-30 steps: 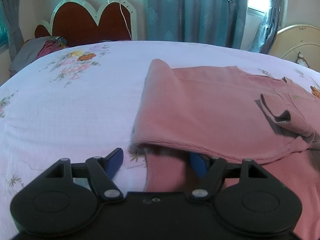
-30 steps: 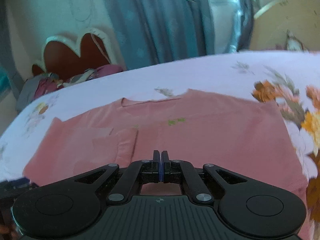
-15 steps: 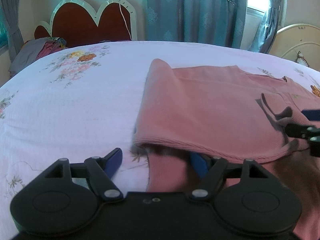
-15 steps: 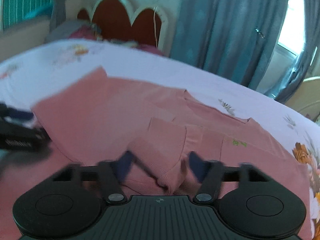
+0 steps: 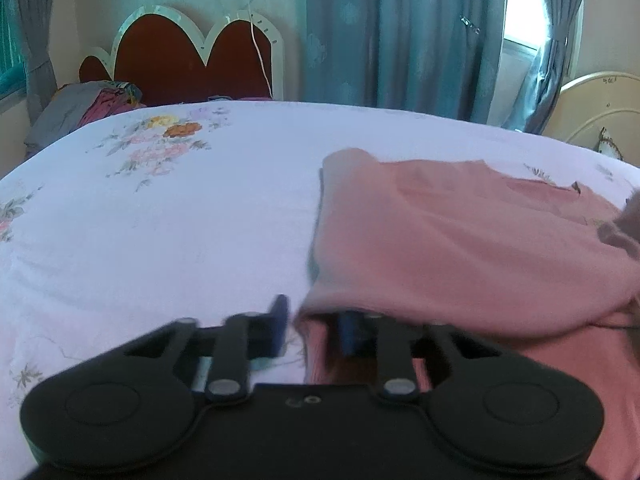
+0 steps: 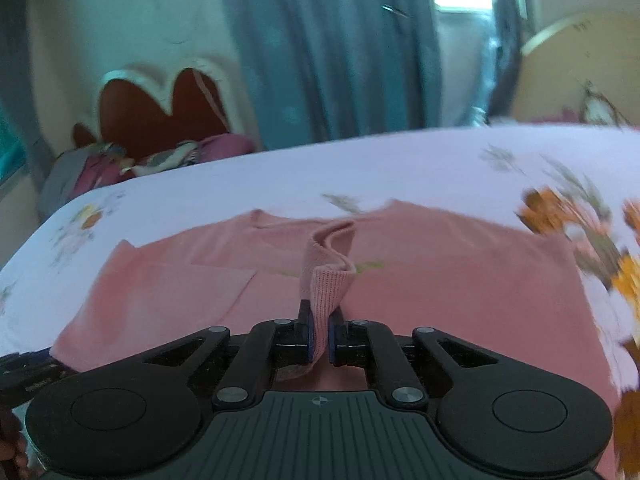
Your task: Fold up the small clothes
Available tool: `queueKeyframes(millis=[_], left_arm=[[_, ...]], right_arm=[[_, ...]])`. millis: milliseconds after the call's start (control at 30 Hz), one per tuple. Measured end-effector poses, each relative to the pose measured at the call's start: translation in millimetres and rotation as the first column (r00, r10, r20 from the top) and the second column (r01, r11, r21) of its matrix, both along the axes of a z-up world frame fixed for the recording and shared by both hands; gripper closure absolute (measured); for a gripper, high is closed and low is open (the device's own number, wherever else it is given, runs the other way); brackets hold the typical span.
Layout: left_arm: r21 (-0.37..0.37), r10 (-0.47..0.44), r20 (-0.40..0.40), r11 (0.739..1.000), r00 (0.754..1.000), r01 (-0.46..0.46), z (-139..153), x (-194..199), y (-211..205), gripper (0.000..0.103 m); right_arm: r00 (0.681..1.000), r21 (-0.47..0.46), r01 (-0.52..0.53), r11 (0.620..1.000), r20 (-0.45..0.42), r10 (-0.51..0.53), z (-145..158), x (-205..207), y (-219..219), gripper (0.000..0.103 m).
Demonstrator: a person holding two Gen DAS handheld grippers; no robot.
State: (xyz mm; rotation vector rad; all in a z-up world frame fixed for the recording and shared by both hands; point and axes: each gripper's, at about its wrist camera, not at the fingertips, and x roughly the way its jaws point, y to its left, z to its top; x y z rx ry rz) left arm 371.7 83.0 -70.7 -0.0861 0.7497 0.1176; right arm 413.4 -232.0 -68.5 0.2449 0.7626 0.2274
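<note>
A small pink knit sweater [image 6: 440, 264] lies spread on the bed, its left side folded over; it also shows in the left wrist view [image 5: 460, 240]. My right gripper [image 6: 319, 340] is shut on the ribbed sleeve cuff [image 6: 326, 284] and holds it lifted above the sweater's middle. My left gripper [image 5: 314, 330] is partly open at the sweater's near left corner, its jaws either side of the ribbed hem [image 5: 320, 344]; its right finger is under the folded layer. Both views are blurred by motion.
The bed has a pale floral sheet [image 5: 160, 220]. A red and white headboard [image 5: 192, 60] and a pile of clothes [image 5: 88, 108] are at the far left. Blue curtains [image 5: 400, 32] hang behind. A cream round board [image 6: 580, 68] stands at the right.
My right gripper opened, swung to the folded sleeve, closed on its cuff and lifted it over the sweater. My left gripper's jaws have narrowed around the hem.
</note>
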Motion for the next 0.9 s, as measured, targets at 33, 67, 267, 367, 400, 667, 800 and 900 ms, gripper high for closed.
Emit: queueKeyframes(millis=[33, 67, 267, 367, 400, 667, 800, 900], left_arm=[[0.001, -0.001, 0.000, 1.000, 1.000, 0.001, -0.7, -0.1, -0.4, 0.090], [0.006, -0.002, -0.003, 1.000, 1.000, 0.002, -1.9, -0.4, -0.8, 0.090], [-0.027, -0.009, -0.031, 1.000, 0.999, 0.008, -2.2, -0.2, 8.7, 0.090], [-0.083, -0.024, -0.049, 0.996, 0.998, 0.020, 4.1, -4.9, 16.1, 0.080], [-0.099, -0.025, -0.055, 0.995, 0.998, 0.020, 7.1, -7.4, 19.3, 0.073], [-0.199, -0.012, -0.002, 0.980, 1.000, 0.012, 34.2, -11.5, 27.9, 0.052], [-0.201, -0.009, 0.002, 0.980, 1.000, 0.009, 31.9, 21.9, 21.4, 0.052], [-0.218, -0.002, -0.021, 0.976, 1.000, -0.003, 22.4, 50.0, 16.7, 0.054]], right_arm=[[1.000, 0.023, 0.018, 1.000, -0.022, -0.018, -4.8, -0.6, -6.7, 0.097], [0.998, 0.047, 0.034, 0.998, -0.054, -0.032, -11.7, -1.5, -12.4, 0.097], [0.988, 0.091, 0.092, 0.992, -0.132, -0.080, -21.2, -15.6, -40.7, 0.093], [0.990, 0.067, 0.120, 0.990, -0.081, -0.115, -8.0, -18.5, -48.8, 0.045], [0.991, 0.052, 0.127, 0.991, -0.046, -0.125, -2.5, -19.8, -51.3, 0.037], [0.995, 0.023, 0.071, 0.997, -0.072, -0.069, -19.6, 18.6, -36.1, 0.037], [0.993, 0.028, 0.079, 0.996, -0.095, -0.076, -33.3, 33.1, -26.3, 0.039], [0.995, 0.018, 0.041, 0.999, -0.096, -0.039, -32.2, 35.3, -16.2, 0.075]])
